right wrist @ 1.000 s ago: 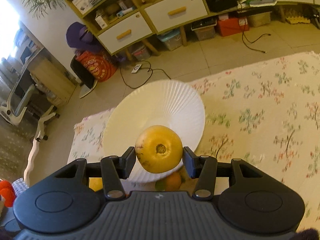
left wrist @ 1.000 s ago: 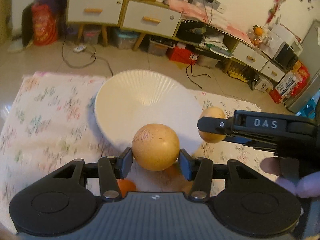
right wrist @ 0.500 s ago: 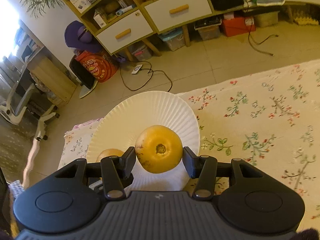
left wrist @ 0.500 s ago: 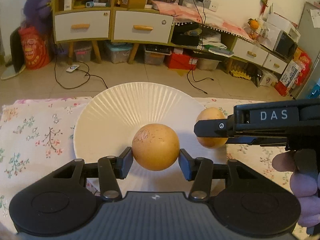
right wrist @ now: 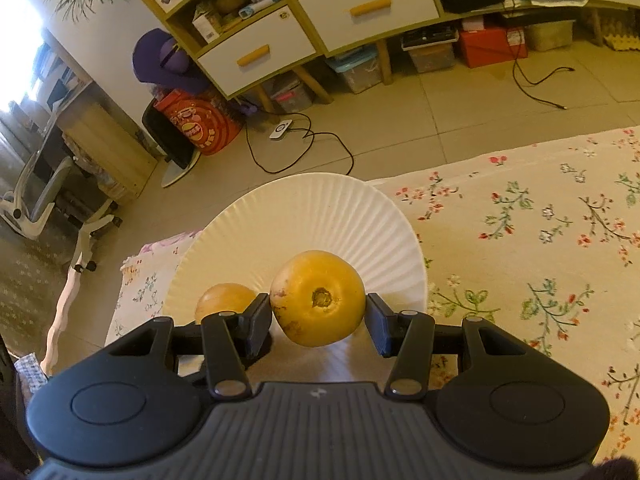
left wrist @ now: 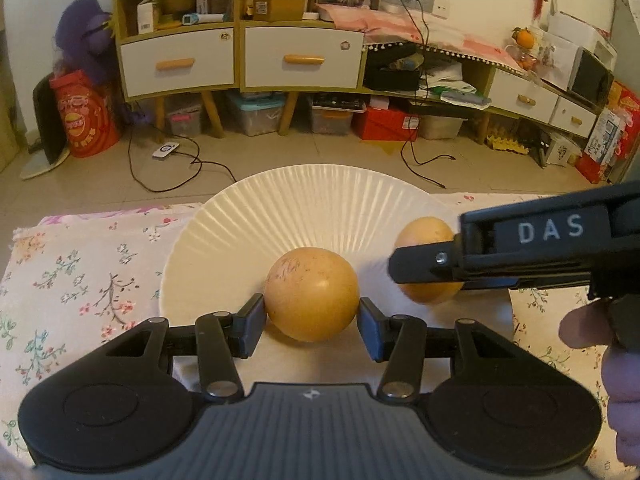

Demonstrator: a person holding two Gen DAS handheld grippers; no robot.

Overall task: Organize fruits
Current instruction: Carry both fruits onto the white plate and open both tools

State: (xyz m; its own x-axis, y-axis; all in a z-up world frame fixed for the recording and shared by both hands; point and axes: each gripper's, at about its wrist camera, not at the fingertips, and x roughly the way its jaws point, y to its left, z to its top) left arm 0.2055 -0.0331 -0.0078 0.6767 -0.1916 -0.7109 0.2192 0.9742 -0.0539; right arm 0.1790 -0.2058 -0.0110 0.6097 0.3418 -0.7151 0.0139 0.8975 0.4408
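Tan-orange fruit [left wrist: 312, 294], white ribbed plate [left wrist: 280, 208], floral cream cloth [right wrist: 540, 220].

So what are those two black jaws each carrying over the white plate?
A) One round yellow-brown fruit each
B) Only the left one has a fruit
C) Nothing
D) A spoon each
A: the left gripper is clamped on a round fruit, and the right gripper on another fruit, both over the white plate.

Floral-print cloth [right wrist: 540, 216] over the surface, a ribbed white plate [left wrist: 304, 200] lying directly on it.
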